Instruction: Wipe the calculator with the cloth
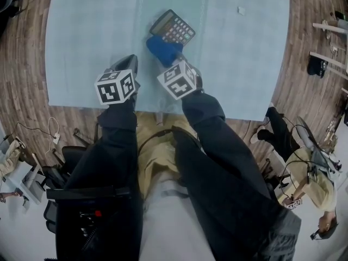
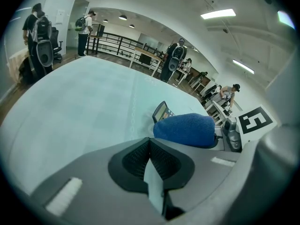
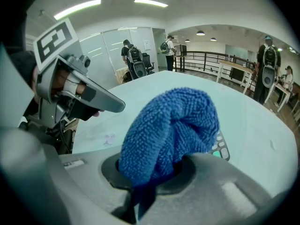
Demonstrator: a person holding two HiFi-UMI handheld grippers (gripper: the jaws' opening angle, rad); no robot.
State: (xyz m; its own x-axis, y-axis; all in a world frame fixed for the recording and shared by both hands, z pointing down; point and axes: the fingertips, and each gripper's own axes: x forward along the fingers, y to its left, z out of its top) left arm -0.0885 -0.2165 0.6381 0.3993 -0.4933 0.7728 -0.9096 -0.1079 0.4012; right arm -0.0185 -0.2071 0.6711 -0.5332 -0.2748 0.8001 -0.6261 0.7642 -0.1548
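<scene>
Lighting: bright, even, from long white ceiling light strips [image 2: 218, 13]. Shadows: soft on pale blue tabletop [image 1: 98, 31]. Edges: strong fisheye bending, dark corners in gripper views. Focus: blue fluffy microfibre cloth [image 3: 168, 130] sharp.

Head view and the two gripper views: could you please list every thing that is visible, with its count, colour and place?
calculator: one, dark with pale keys, on the table, far middle.
cloth: one, blue, bunched, at the calculator's near edge.
table: one, pale blue cover, upper part of the head view.
scrap: one, white, small, on the table's far right.
floor: brown wood, around the table.
other person: one, pale yellow top, lower right of the head view.
left gripper: one, grey, jaws together on nothing, above the table's near edge.
right gripper: one, grey, jaws shut on the cloth.
sleeves: two, dark, behind the grippers.
</scene>
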